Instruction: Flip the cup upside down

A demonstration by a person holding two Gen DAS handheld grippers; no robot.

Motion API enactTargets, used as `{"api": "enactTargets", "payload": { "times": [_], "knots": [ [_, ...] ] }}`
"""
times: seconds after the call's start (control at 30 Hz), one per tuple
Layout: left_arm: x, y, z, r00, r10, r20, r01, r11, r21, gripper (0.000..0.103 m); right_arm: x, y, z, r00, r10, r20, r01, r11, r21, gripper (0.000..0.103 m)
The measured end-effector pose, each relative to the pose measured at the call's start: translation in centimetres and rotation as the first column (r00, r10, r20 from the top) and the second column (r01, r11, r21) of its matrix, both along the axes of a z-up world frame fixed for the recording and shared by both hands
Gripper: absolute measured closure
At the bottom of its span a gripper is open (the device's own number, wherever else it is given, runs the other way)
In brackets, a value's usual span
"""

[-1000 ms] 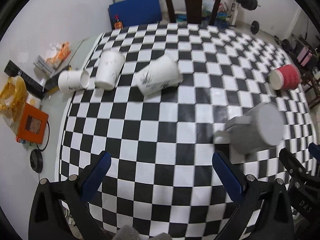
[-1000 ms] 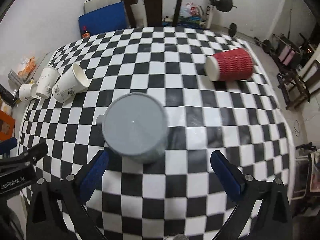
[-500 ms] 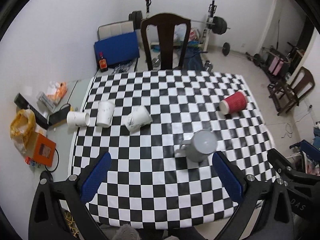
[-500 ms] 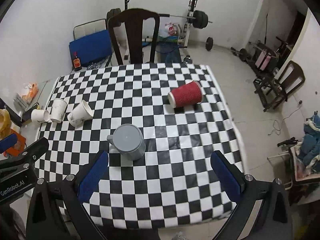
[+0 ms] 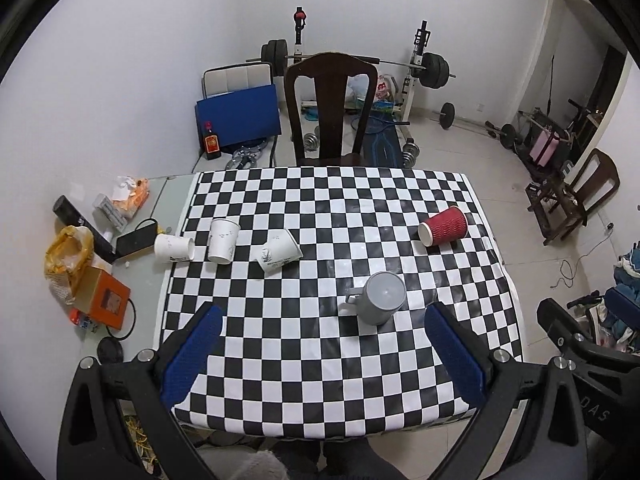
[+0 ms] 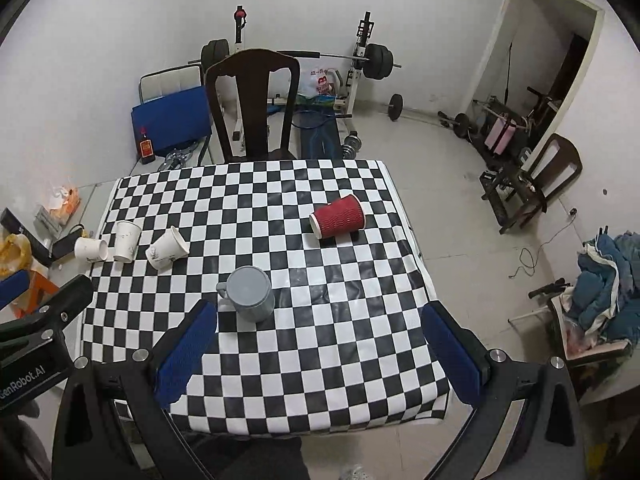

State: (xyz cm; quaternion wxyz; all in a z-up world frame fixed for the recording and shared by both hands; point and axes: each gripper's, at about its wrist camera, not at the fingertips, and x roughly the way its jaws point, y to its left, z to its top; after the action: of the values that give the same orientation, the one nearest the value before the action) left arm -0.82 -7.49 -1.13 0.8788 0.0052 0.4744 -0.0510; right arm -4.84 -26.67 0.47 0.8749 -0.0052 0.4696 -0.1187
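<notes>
A grey mug [image 5: 380, 298] stands upside down on the checkered table [image 5: 320, 352], handle to the left; it also shows in the right wrist view [image 6: 251, 293]. A red ribbed paper cup [image 5: 443, 226] [image 6: 338, 216] lies on its side at the right. My left gripper [image 5: 320, 354] is open and empty, high above the table's near edge. My right gripper [image 6: 318, 350] is open and empty, also high above the near edge, with the mug ahead near its left finger [image 6: 186, 350].
Three white paper cups [image 5: 222, 240] [image 6: 128, 240] sit at the table's left edge, two on their sides. A dark wooden chair [image 5: 330, 108] stands at the far side. Boxes and bags [image 5: 80, 272] lie on the floor to the left. Gym weights [image 6: 372, 60] stand behind.
Both grippers have pulled up and back from the table, so the whole tabletop now shows. The grey mug stays upside down where it stood.
</notes>
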Motion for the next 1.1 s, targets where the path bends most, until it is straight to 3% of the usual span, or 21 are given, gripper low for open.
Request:
{"api": "enactTargets", "payload": {
  "times": [0.2,1.1],
  "knots": [
    [-0.9,0.1,0.9,1.0,0.012,-0.002,-0.012,1.0,0.006,0.0,-1.2,0.1,1.8,1.0,0.0,0.008,0.0,1.0,0.003,0.0],
    [-1.7,0.6,0.9,0.997,0.046,-0.064,-0.043,0.998,0.044,0.0,-3.4,-0.1,3.0,1.0,0.01,-0.009,-0.01,1.0,0.021,0.0]
  ]
}}
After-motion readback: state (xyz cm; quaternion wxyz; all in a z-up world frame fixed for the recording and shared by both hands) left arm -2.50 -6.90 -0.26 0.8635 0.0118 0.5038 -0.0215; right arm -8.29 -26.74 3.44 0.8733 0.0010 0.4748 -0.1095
